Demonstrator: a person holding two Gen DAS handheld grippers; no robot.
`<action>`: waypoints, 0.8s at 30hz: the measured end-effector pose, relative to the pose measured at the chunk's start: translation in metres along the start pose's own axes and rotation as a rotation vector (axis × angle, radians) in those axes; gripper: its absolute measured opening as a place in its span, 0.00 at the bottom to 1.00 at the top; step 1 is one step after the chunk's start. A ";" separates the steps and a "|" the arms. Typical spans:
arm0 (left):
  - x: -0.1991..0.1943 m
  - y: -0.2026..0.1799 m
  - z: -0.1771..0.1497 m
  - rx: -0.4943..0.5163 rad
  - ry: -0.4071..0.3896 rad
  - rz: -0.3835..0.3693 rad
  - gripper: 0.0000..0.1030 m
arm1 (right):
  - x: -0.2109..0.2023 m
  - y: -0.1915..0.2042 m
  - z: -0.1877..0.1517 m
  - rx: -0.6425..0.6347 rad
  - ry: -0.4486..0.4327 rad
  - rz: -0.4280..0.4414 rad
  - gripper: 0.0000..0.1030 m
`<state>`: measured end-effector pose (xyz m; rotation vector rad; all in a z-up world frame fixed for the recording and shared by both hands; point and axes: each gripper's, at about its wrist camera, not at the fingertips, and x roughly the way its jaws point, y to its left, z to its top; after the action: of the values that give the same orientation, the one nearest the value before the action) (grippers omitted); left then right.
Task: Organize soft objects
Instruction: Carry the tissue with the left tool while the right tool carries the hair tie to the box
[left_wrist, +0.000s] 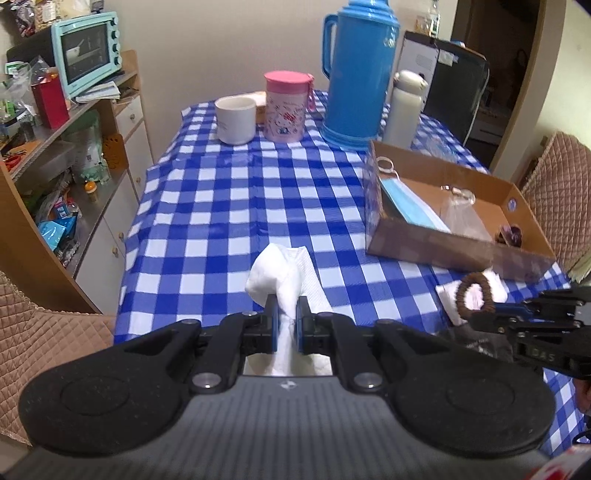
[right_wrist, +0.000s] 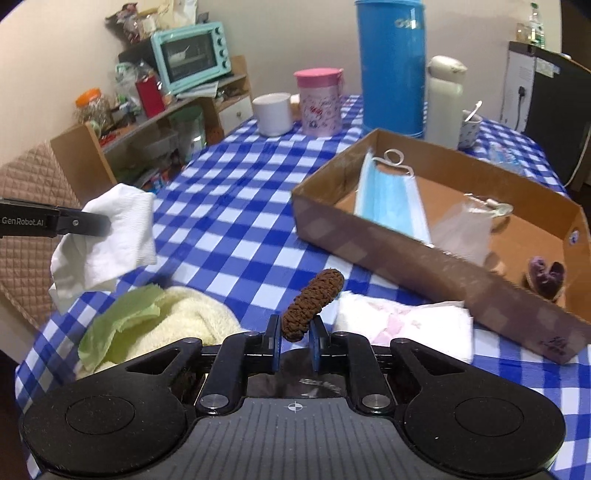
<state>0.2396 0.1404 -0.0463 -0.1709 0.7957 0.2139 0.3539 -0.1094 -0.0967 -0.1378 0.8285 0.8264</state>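
Over a blue-and-white checked tablecloth, L gripper pinches a white tissue between its blue pads, jaws nearly closed on the crumpled paper, which hangs lifted off the cloth; from the right wrist cam the same tissue droops at far left, above a green wipe and pale yellow towel lying at the table's near edge. Center: R gripper clamps a brown braided hair tie, jaws closed to a narrow gap around the band, tie raised w/ its free end tilting up to the right. Just beside it, a folded white-and-pink cloth rests on the table. At right, a shallow cardboard box holds a blue face mask, a clear plastic bag and a small purple item. Background: white mug, pink cup, blue thermos.
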 end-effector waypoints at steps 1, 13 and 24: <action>-0.003 0.001 0.002 -0.004 -0.006 0.000 0.09 | -0.004 -0.002 0.001 0.008 -0.007 -0.002 0.15; -0.035 -0.008 0.030 0.009 -0.097 -0.041 0.08 | -0.049 -0.029 0.004 0.078 -0.082 -0.053 0.15; -0.032 -0.059 0.054 0.103 -0.148 -0.126 0.08 | -0.083 -0.052 0.007 0.089 -0.140 -0.113 0.15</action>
<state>0.2700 0.0915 0.0180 -0.1065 0.6448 0.0653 0.3618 -0.1917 -0.0439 -0.0472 0.7174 0.6835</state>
